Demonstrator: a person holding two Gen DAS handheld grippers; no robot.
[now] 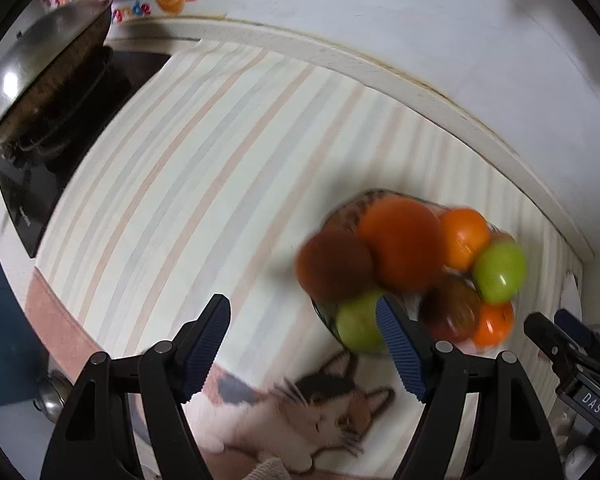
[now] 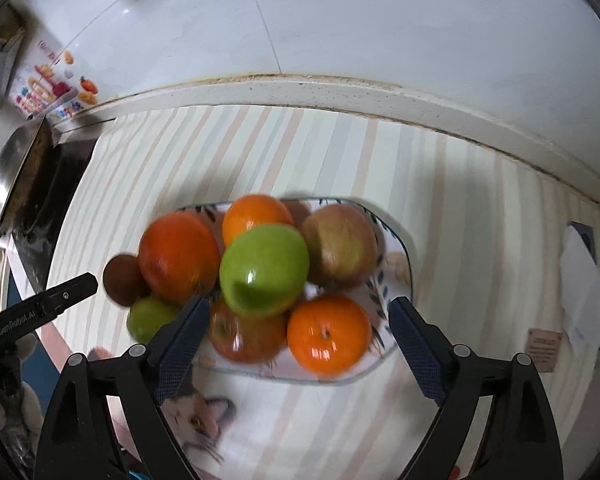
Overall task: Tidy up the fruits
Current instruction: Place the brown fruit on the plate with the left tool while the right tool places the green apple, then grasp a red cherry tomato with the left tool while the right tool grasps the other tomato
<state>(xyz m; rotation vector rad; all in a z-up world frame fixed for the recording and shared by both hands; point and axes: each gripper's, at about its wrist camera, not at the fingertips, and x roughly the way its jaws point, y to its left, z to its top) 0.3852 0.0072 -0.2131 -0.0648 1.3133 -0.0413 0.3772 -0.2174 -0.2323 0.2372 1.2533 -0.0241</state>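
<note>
A patterned plate (image 2: pixel 398 264) on the striped cloth holds a pile of fruit: oranges (image 2: pixel 328 334), green apples (image 2: pixel 264 270), red apples (image 2: pixel 340 246) and a brown round fruit (image 2: pixel 124 280) at its left edge. My right gripper (image 2: pixel 296 312) is open and empty, just above the front of the pile. My left gripper (image 1: pixel 302 320) is open and empty, left of the plate (image 1: pixel 348 210); its right finger overlaps a green apple (image 1: pixel 356 326). The fruit pile (image 1: pixel 404 240) is at the right in the left wrist view.
A steel wok (image 1: pixel 40 68) sits on a black stove (image 1: pixel 24 184) at far left. A raised counter ledge (image 2: pixel 300 94) and white wall run behind. A cat picture (image 1: pixel 320 412) is on the cloth near me. A white cloth (image 2: pixel 584 280) hangs at right.
</note>
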